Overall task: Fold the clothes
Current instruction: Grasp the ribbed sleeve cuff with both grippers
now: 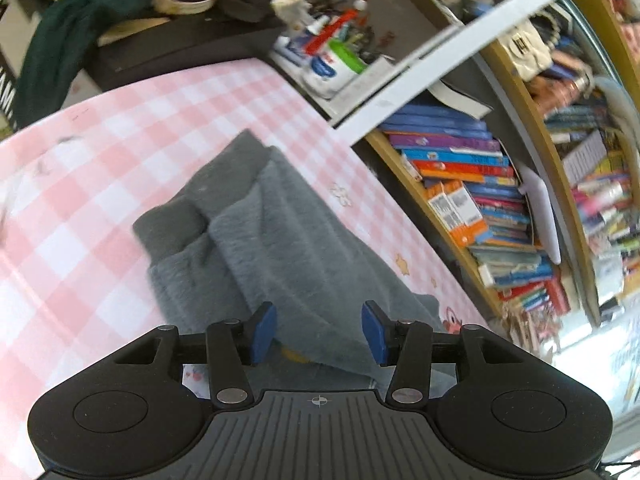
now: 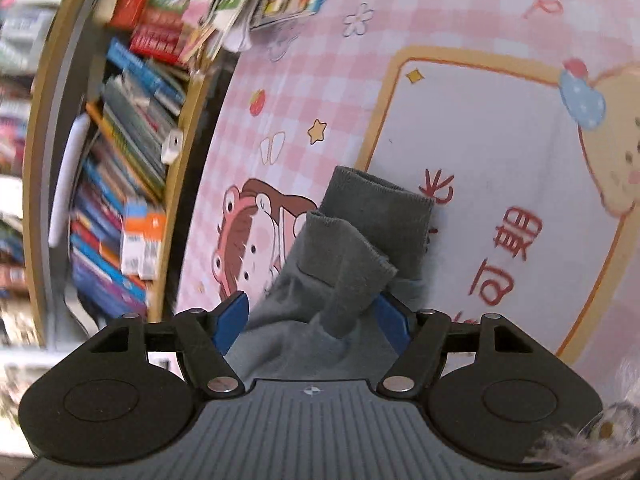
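Observation:
A grey fuzzy garment [image 1: 276, 232] lies folded on the pink checked tablecloth [image 1: 120, 128], with a ribbed cuff [image 1: 170, 222] at its left. In the left wrist view my left gripper [image 1: 320, 332] hovers over the garment's near end. Its blue pads [image 1: 262, 332] stand apart and press on nothing. In the right wrist view two grey ribbed cuffs [image 2: 360, 232] of the garment stick out ahead on the cartoon-printed cloth [image 2: 480, 140]. My right gripper [image 2: 312, 320] stands open with the sleeve fabric lying loosely between its pads [image 2: 230, 318].
A wooden bookshelf [image 1: 480, 208] packed with books runs along the table's edge, also visible as the bookshelf [image 2: 120, 184] at the left. A tray of bottles and pens [image 1: 332, 56] and a dark green garment [image 1: 60, 40] sit beyond the table's far side.

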### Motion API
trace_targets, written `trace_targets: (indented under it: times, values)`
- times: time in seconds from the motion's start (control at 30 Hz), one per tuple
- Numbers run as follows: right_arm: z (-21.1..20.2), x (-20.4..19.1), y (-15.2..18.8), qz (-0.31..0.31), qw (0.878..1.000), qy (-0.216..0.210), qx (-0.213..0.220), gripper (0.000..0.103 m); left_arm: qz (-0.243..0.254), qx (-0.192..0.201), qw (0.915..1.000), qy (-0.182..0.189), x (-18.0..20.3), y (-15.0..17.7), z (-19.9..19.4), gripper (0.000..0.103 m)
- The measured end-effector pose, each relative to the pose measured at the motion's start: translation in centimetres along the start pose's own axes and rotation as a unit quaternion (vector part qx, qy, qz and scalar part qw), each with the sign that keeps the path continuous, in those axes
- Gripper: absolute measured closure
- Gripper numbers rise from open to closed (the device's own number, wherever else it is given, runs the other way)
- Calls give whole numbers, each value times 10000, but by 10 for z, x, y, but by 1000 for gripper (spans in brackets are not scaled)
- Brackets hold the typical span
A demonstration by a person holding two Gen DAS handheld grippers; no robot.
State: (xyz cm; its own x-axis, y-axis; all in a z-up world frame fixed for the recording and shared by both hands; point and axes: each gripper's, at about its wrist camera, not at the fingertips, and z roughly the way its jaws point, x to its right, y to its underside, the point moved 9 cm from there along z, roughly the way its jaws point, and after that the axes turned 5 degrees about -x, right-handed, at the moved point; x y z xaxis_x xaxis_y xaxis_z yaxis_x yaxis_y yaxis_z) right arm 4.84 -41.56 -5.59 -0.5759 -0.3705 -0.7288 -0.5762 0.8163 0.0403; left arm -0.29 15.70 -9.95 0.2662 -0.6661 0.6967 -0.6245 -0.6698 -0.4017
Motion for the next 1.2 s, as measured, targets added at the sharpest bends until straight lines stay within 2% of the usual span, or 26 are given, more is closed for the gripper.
trace_targets:
  times: [0.1,0.2,0.27,0.33,0.4,0.47,0.5,0.57,0.6,0.67,0.7,0.77,0.8,0.83,0.9,0.93,1.03,1.07,1.2]
  values:
    - [10,-9,6,36,9999,-104,-101,34,-268,17,9996,37,-5,1,1,56]
    - [20,-10,8,-137,9997,196,-110,38,-533,70,9985,64,-10,-1,2,56]
    - [26,-6,7,-157,9990,412,-88,52,-650,118,9978,74,-13,-1,1,56]
    - [31,2,6,-68,9985,534,-115,71,-745,157,9971,80,-16,-2,1,56]
    - [34,6,3,-41,9983,578,-115,84,-820,189,9964,67,-18,-2,0,56]
    - [32,-5,4,-364,9981,489,-102,91,-878,213,9959,38,-20,-4,0,56]
    - [28,-17,5,-652,9972,351,-84,92,-895,222,9957,19,-21,-5,-1,56]
    - [9,-59,10,-1423,9893,-308,23,92,-924,250,9954,-38,-23,-7,-3,56]
    - [-5,-77,10,-1574,9841,-820,82,93,-939,269,9952,-67,-24,-9,-4,56]
    - [-35,-111,11,-1830,9662,-1805,204,93,-1002,326,9944,-60,-26,-13,-6,56]
    - [-46,-117,7,-1828,9602,-2090,290,93,-1047,368,9938,-49,-26,-16,-7,56]
    - [-57,-112,-3,-1812,9599,-2077,511,94,-1141,467,9924,-38,-27,-21,-8,56]
    - [-59,-105,-9,-1760,9623,-1988,591,94,-1177,493,9918,-23,-28,-22,-8,56]
    - [-51,-88,-15,-1563,9724,-1636,574,94,-1213,516,9913,-9,-29,-24,-8,56]
    - [-30,-45,-24,-1248,9888,-665,483,94,-1276,530,9904,-6,-30,-24,-5,56]
    - [-18,-23,-26,-1138,9925,-163,417,94,-1309,533,9900,-12,-32,-25,-3,57]
    - [10,23,-23,-1049,9919,685,201,94,-1383,467,9892,-160,-36,-25,7,59]
    - [17,35,-22,-1025,9906,888,158,93,-1382,449,9892,-191,-36,-25,10,60]
    - [19,37,-25,-1066,9909,767,304,93,-1380,395,9892,-282,-36,-26,22,62]
